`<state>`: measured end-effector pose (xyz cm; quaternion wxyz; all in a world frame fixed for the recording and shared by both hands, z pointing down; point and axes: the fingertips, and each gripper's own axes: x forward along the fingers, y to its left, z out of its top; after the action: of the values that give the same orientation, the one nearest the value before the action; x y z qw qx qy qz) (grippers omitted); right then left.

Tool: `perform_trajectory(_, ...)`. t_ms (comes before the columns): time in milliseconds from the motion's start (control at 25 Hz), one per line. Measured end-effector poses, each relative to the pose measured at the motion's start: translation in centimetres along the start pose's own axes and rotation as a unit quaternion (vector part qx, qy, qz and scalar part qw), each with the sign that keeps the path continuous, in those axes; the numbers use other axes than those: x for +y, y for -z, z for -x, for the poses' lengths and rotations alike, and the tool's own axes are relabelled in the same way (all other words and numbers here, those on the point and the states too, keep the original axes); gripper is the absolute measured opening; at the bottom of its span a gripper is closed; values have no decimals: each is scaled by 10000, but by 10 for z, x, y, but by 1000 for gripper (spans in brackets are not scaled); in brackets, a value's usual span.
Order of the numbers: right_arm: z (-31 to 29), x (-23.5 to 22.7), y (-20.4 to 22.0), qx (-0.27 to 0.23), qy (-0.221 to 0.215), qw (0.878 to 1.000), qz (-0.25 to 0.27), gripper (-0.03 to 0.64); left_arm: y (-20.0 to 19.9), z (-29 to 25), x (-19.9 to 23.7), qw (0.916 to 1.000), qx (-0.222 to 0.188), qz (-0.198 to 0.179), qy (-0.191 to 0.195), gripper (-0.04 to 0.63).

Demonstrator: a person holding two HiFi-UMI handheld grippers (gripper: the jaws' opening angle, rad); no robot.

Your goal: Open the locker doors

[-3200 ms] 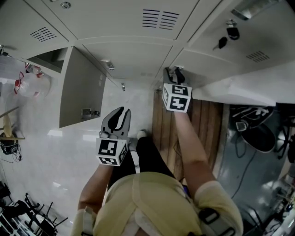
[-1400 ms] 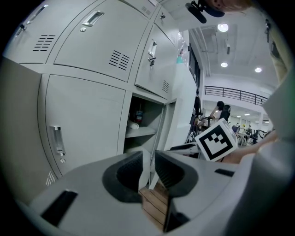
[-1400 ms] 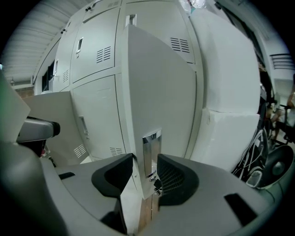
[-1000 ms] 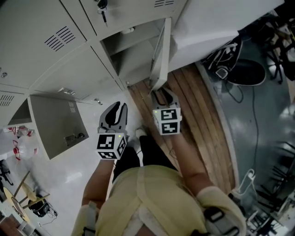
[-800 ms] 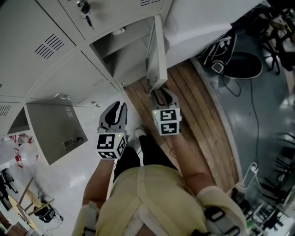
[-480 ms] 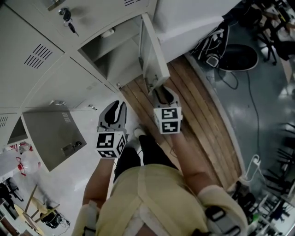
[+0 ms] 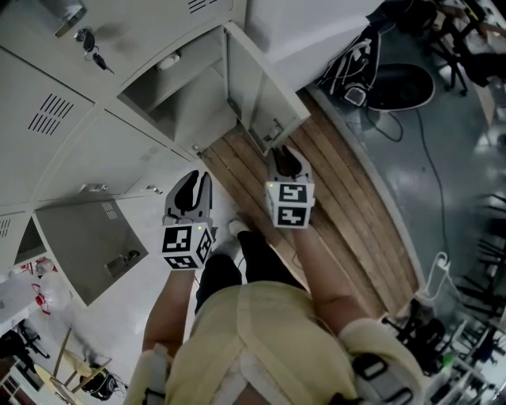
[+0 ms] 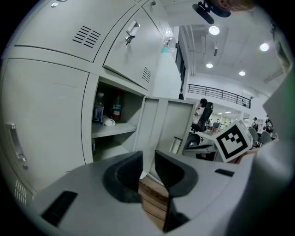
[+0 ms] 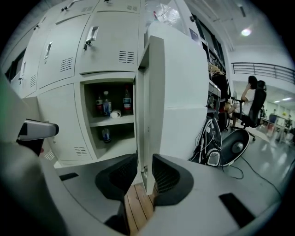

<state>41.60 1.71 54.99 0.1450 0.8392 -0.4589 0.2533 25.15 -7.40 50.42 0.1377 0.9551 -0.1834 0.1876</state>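
Observation:
A wall of pale grey lockers (image 7: 87,150) fills the upper left of the head view. One locker door (image 7: 261,99) stands swung out, baring a shelf with bottles (image 9: 110,108). My right gripper (image 7: 283,157) is at that door's lower corner, by its latch. In the right gripper view the door's edge (image 9: 148,115) stands in the gap of the right gripper (image 9: 144,168). The jaws have just been closing, and I see no pad pressing on the edge. My left gripper (image 7: 194,180) hangs to the left with a narrow empty gap, also seen in the left gripper view (image 8: 148,161).
A second locker door (image 7: 87,245) hangs open at the lower left. Keys (image 7: 91,47) dangle from an upper lock. Wooden planks (image 7: 340,198) lie under the right gripper. Black bags and cables (image 7: 356,63) lie by a white block (image 7: 300,24).
The locker door has swung further out to the right, and my right gripper has gone with its lower corner. Its jaws stand narrower than before. The left gripper has shifted slightly.

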Motion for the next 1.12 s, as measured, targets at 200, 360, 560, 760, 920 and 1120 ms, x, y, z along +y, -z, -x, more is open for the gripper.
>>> perform_trajectory(200,4,2,2,-2,46,9999,-89,98,0,3,3,10000,-24,6,34,81)
perform_trajectory(360,9,6,1,-41,126,9998,-151,98,0,10,8,10000,-25,3,86,81)
perform_trajectory(560,21,12,-1,-89,266,9993,-257,97,-1,27,18,9999,-31,-48,122,81)
perform_trajectory(760,35,17,1,-200,420,9985,-283,97,-6,46,30,9999,-85,-96,112,81)
perform_trajectory(920,47,28,0,-264,390,9980,-412,97,-10,62,36,9997,-147,-119,140,81)
perform_trajectory(1120,68,44,-3,-302,317,9980,-457,92,-13,82,39,9996,-210,-79,155,81)
